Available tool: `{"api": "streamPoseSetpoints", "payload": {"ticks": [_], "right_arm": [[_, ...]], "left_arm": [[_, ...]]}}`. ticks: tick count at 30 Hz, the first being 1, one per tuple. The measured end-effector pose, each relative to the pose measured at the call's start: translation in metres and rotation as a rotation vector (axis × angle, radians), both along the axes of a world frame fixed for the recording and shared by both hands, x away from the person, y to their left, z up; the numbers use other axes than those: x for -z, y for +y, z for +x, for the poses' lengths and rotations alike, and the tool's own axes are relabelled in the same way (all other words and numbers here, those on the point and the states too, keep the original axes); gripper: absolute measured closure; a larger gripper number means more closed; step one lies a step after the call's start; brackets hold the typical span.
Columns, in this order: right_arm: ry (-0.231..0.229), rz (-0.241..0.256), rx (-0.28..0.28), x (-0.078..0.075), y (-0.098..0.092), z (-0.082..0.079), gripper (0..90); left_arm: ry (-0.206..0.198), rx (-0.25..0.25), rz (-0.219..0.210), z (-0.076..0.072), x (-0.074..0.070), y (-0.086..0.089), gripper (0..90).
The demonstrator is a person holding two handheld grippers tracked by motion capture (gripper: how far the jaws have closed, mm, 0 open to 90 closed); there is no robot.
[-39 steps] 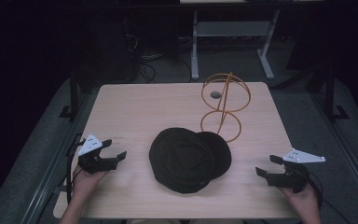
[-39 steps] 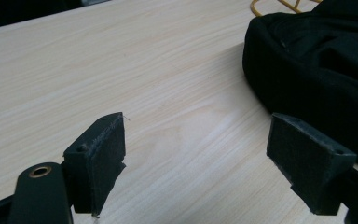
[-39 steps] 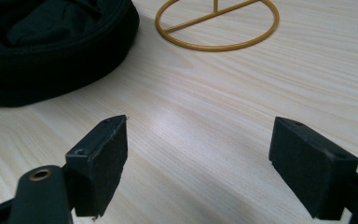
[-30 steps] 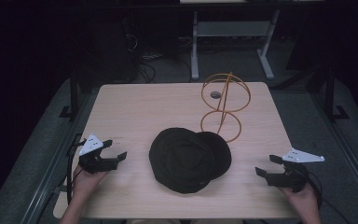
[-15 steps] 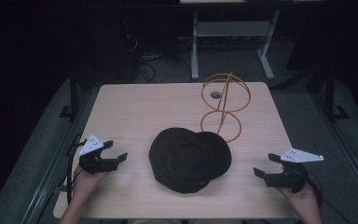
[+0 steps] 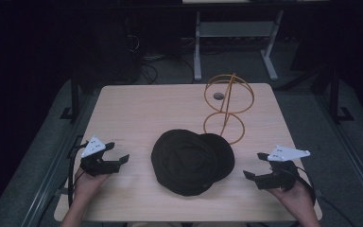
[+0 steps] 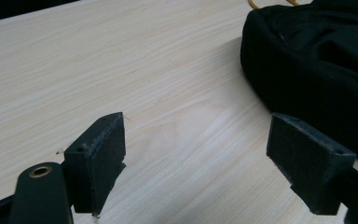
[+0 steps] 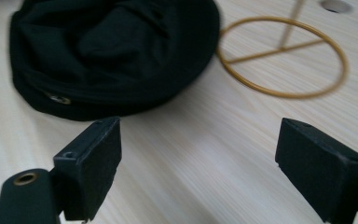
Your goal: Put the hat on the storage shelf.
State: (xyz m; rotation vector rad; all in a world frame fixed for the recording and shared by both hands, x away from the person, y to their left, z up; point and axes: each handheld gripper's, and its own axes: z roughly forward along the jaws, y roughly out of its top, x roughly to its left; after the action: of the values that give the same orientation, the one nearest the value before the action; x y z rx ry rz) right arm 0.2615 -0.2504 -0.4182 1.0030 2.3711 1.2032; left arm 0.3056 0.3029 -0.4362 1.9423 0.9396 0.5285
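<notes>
Nearest the surface's (image 6: 137, 109) front edge, the left tongs (image 6: 116, 160) and right tongs (image 6: 255, 166) hover with jaws spread wide, empty, bare wood between each and the black cap (image 6: 189, 160). The cap lies flat mid-surface between them. Beyond the cap, touching its far edge, stands a gold wire stand (image 6: 227, 106).

Room dim, dark beyond table (image 6: 137, 109); tabletop evenly lit from above, soft shadows. Gripper views: near jaws soft, slight motion blur.

matt black cloth cap (image 6: 191, 161), wood-grain table (image 6: 137, 109)
</notes>
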Motion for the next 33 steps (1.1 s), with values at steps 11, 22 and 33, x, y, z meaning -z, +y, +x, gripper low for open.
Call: {"api": "streamPoseSetpoints", "payload": {"ticks": [11, 22, 33], "right_arm": [[-0.037, -0.06, -0.13, -0.028, 0.047, 0.008, 17.0], [-0.032, -0.084, -0.214, -0.044, 0.086, 0.017, 22.4], [-0.011, -0.117, -0.325, -0.042, 0.123, 0.019, 30.1]], "left_arm": [[-0.006, -0.008, 0.02, -0.001, -0.002, 0.001, 19.3], [-0.007, -0.03, -0.022, -0.001, -0.002, 0.007, 19.8], [-0.001, -0.037, -0.058, -0.001, -0.002, 0.012, 19.9]]}}
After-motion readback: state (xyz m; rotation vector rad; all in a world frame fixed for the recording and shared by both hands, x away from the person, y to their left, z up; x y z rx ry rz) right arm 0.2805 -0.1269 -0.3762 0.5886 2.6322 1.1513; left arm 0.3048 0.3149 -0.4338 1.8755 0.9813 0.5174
